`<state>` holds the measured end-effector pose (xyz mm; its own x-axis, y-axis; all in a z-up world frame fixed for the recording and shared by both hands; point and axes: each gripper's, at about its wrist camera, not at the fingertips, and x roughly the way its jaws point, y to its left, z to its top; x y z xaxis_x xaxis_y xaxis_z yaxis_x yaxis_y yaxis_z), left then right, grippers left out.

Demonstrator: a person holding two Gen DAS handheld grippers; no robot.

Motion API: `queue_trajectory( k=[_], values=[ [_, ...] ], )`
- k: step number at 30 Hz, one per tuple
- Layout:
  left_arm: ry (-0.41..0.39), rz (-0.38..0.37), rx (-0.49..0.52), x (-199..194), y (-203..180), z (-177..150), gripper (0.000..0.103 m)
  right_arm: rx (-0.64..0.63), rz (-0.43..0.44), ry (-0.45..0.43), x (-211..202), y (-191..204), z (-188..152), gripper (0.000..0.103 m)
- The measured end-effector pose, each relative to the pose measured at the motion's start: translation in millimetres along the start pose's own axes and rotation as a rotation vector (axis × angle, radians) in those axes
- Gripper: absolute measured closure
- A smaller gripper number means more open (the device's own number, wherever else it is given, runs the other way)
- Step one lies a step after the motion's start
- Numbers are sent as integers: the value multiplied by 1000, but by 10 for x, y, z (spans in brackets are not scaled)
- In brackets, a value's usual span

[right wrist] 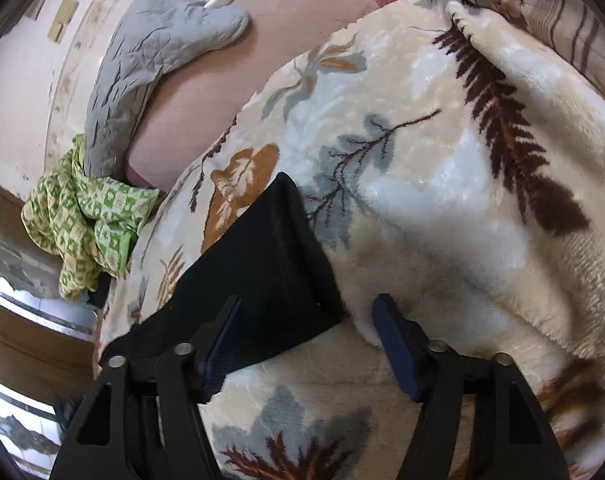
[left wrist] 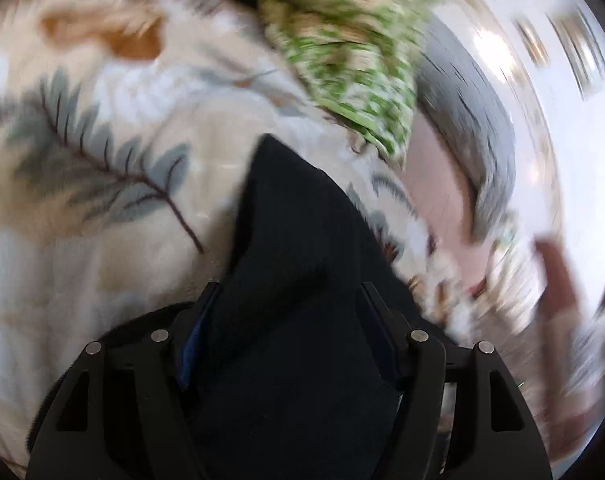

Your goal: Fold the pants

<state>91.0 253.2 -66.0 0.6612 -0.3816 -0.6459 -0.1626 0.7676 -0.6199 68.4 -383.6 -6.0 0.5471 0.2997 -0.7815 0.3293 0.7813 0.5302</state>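
The black pants (right wrist: 262,264) lie folded on a cream leaf-patterned blanket (right wrist: 442,208). In the blurred left wrist view the pants (left wrist: 290,280) fill the gap between the fingers of my left gripper (left wrist: 288,312), which is shut on the cloth and holds it above the blanket (left wrist: 102,160). My right gripper (right wrist: 306,320) is open, low over the blanket at the pants' near corner, with its left finger (right wrist: 218,344) over the cloth's edge and its right finger (right wrist: 394,348) on bare blanket.
A green patterned cloth (right wrist: 86,220) and a grey quilted cover (right wrist: 142,68) lie at the blanket's left on a pink sheet (right wrist: 230,80). A striped pillow (right wrist: 542,8) sits at the upper right. The bed's edge and floor show at the left.
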Motion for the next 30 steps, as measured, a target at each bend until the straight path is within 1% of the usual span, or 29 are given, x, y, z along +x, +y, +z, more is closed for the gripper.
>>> queue_trajectory(
  k=[1,2,3,4,5,6,8,9,10,12,13,14,17,22,26,28,29,30],
  values=[
    [-54,62,123,-10,-99,-83,29,13,8,3,1,-3,1,56],
    [-80,101,176,14,-125,-118,26,21,14,5,-18,-7,3,70],
    [-104,156,230,46,-126,-180,23,27,15,-2,-56,-8,2,74],
    [-107,183,259,103,-95,-232,23,38,24,-10,-95,-19,-6,74],
    [-113,175,263,120,-75,-248,22,42,30,-12,-107,-14,-18,73],
    [-132,151,258,86,-61,-249,17,44,20,-1,-98,-11,-37,73],
    [-132,109,229,78,15,-237,15,65,-16,19,-57,-53,-77,73],
    [-139,92,220,85,38,-231,13,90,-7,23,-10,-90,-88,73],
    [-147,70,218,86,53,-230,11,119,17,15,22,-126,-87,73],
    [-153,53,215,74,59,-238,11,144,69,-9,63,-140,-62,75],
    [-157,46,213,57,68,-248,11,134,78,-16,89,-111,-53,89],
    [-160,43,213,43,72,-259,11,119,73,-23,93,-77,-54,99],
    [-164,40,213,63,58,-256,11,91,65,-77,-83,32,-129,99],
    [-163,31,211,63,63,-254,10,135,62,-126,-559,-14,-448,100],
    [-157,33,213,65,60,-254,10,159,-28,-112,-597,-247,-561,100],
    [-145,33,218,75,47,-247,7,172,-69,-77,-525,-375,-570,99],
    [-131,31,219,82,36,-232,6,157,-118,-74,-509,-382,-567,100],
    [-119,34,220,87,25,-220,4,145,-153,-92,-528,-370,-565,100]
  ],
)
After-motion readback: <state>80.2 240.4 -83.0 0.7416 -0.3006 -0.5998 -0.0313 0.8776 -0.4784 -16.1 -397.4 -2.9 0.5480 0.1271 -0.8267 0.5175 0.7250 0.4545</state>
